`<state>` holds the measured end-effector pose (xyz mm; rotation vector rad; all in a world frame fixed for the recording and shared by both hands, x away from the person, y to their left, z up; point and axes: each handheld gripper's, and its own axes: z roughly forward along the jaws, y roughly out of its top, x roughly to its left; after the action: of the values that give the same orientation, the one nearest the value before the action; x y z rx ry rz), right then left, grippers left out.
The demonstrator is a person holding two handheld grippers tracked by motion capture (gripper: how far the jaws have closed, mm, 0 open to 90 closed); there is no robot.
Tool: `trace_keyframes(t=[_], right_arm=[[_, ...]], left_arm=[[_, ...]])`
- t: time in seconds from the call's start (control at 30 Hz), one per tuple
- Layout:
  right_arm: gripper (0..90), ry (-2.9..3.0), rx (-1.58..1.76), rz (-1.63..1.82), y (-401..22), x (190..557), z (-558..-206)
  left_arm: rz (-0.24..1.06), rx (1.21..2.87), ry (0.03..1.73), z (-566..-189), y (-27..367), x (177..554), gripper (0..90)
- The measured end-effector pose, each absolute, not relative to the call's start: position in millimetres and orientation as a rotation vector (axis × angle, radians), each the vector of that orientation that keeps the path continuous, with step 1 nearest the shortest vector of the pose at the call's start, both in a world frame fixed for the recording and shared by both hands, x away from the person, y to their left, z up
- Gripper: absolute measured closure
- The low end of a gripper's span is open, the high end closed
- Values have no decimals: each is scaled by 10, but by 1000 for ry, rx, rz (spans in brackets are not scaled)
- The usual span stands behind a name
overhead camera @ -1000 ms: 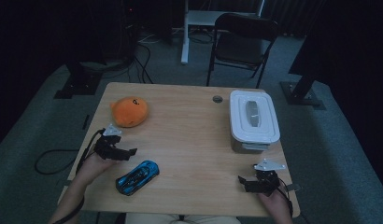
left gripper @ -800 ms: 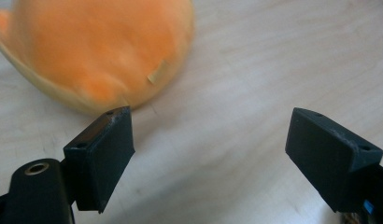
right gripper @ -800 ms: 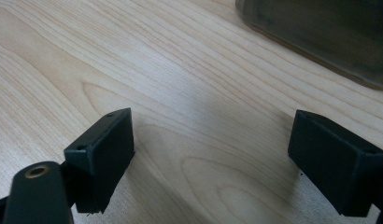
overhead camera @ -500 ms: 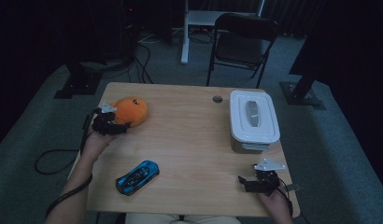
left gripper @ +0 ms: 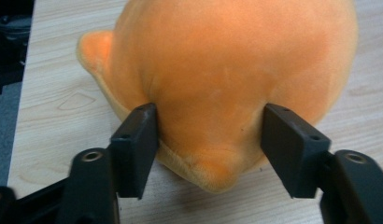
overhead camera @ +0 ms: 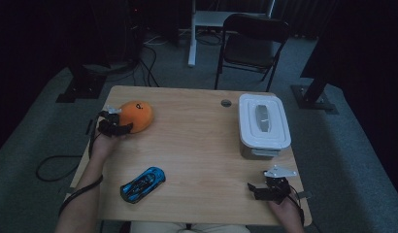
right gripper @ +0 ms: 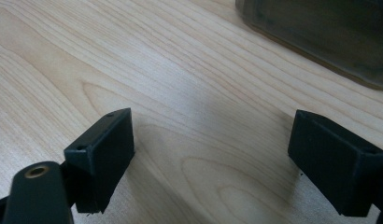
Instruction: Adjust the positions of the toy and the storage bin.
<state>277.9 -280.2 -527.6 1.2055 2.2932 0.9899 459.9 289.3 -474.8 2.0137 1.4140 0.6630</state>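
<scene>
An orange plush toy [overhead camera: 138,114] lies at the table's far left. My left gripper [overhead camera: 123,127] reaches it from the near side. In the left gripper view its jaws have just been closing, and both pads [left gripper: 138,140] now press into the plush [left gripper: 227,56] at its lower sides. The plush still rests on the wood. My right gripper [overhead camera: 255,191] sits low at the table's near right edge. Its jaws [right gripper: 213,154] stand wide apart over bare wood with nothing between them.
A blue toy car [overhead camera: 142,183] lies near the front left of the wooden table [overhead camera: 197,145]. A white lidded box [overhead camera: 263,125] stands at the right, and its dark side [right gripper: 320,32] is just ahead of my right gripper. A folding chair [overhead camera: 250,43] stands behind the table.
My left gripper moved away from beside the blue car to the orange plush, and its jaws closed in around it. The right gripper has stayed still.
</scene>
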Motion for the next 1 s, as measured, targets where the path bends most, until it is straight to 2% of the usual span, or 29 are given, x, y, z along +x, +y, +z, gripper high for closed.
trace_keyframes(t=[0.23,0.37,0.57,0.6,0.73,0.77,0.8,0.83,0.9,1.0], right_arm=[[139,2293,1205,990,-2802,2779,-5276],[139,2293,1206,990,-2802,2779,-5276],[139,2293,1206,990,-2802,2779,-5276],[139,2293,1206,990,-2802,2779,-5276],[139,2293,1206,990,-2802,2779,-5276],[139,2293,1206,990,-2802,2779,-5276],[139,2293,1206,990,-2802,2779,-5276],[139,2293,1206,990,-2802,2779,-5276],[139,2293,1206,989,-2802,2779,-5276],[139,2293,1206,989,-2802,2778,-5276]], left_arm=[[713,2085,1379,-4717,2831,4553,673],[712,2069,1369,-4678,2806,4445,764],[682,2031,1415,-4587,2747,4250,765],[667,2038,1416,-4535,2659,4107,765],[608,2067,1381,-4496,2516,3872,696],[608,2067,1381,-4496,2516,3872,656],[552,2091,1352,-4502,2466,3767,656],[542,2090,1343,-4504,2459,3739,609],[490,2112,1307,-4524,2442,3630,575],[428,2114,1267,-4507,2470,3493,571]])
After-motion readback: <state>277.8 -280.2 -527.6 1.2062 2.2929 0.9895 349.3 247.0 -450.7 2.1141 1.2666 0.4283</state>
